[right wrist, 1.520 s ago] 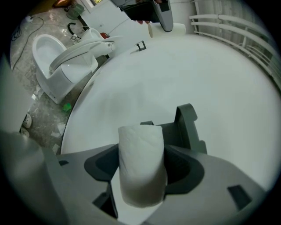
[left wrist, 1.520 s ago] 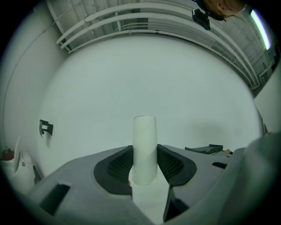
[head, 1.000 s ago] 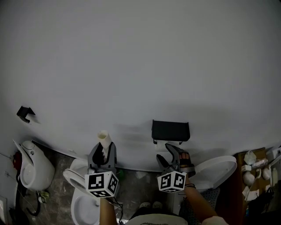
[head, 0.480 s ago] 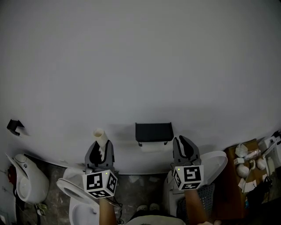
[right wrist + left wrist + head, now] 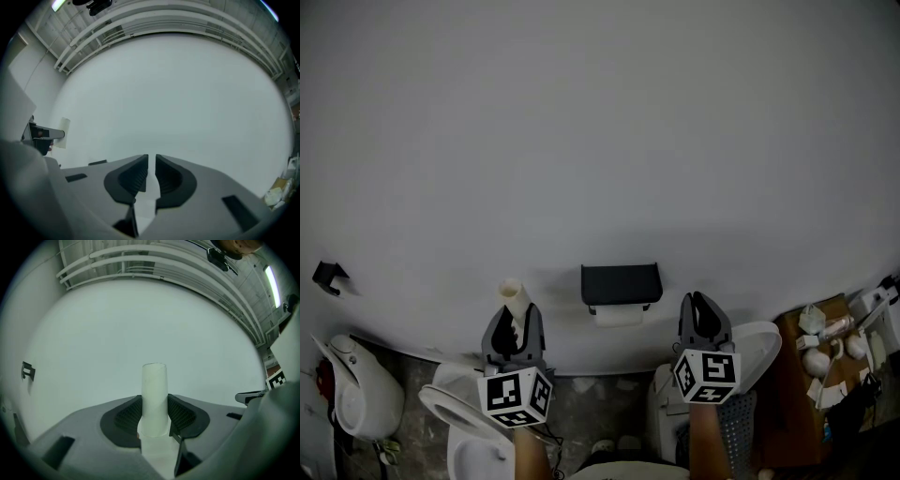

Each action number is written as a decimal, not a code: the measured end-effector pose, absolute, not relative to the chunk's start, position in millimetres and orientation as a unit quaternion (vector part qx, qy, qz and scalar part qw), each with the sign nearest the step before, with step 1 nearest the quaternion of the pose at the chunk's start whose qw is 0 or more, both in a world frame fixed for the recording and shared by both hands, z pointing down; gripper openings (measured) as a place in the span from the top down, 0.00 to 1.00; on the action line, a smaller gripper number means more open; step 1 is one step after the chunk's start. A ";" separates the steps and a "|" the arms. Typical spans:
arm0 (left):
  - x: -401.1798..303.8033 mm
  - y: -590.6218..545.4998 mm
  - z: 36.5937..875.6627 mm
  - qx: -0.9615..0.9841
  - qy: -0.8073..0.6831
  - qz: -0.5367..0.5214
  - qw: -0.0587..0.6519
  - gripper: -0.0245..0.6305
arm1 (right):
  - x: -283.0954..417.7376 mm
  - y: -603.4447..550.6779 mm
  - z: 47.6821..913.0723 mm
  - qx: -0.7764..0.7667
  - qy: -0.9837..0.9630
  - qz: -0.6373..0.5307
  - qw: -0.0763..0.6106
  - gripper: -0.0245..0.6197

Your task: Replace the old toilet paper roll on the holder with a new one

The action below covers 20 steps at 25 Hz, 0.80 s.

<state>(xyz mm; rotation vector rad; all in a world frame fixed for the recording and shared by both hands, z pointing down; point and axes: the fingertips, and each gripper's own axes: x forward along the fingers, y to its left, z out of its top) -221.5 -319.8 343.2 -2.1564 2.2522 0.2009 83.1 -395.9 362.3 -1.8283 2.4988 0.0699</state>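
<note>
A black toilet paper holder [image 5: 621, 281] hangs on the white wall, with a white roll [image 5: 619, 316] just under its cover. My left gripper [image 5: 517, 323] is left of the holder and shut on a pale bare cardboard tube [image 5: 515, 298]. That tube [image 5: 154, 394] stands upright between the pads. My right gripper [image 5: 704, 317] is right of the holder, shut and empty, clear of the roll. In the right gripper view its jaws [image 5: 151, 172] nearly meet with nothing between them, and the holder [image 5: 41, 134] shows edge-on at far left.
A toilet bowl [image 5: 464, 427] with a raised seat sits below my left gripper. A white fixture [image 5: 361, 394] stands at far left, and a small black hook [image 5: 328, 276] is on the wall. A white cistern [image 5: 750, 354] and a wooden shelf [image 5: 792, 328] of small items are at right.
The right gripper drew back from under the holder to the right and up, rolled upright, and its jaws went from open to shut. The left gripper still holds the tube.
</note>
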 end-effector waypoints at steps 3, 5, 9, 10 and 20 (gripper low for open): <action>-220.8 -319.0 342.4 -0.691 0.720 0.066 0.010 0.70 | 82.4 -396.2 360.3 -0.590 0.807 0.027 0.022 0.90; -221.3 -318.4 342.1 -0.690 0.721 0.065 0.010 0.70 | 81.3 -396.6 359.5 -0.588 0.808 0.027 0.024 0.91; -219.9 -316.7 341.1 -0.689 0.722 0.063 0.012 0.70 | 81.5 -396.6 359.5 -0.586 0.810 0.023 0.028 0.91; -219.7 -316.4 340.7 -0.689 0.722 0.063 0.013 0.70 | 81.3 -396.5 359.3 -0.585 0.810 0.022 0.029 0.91; -217.7 -312.8 338.0 -0.689 0.722 0.062 0.016 0.70 | 83.4 -394.0 357.1 -0.583 0.812 0.027 0.026 0.92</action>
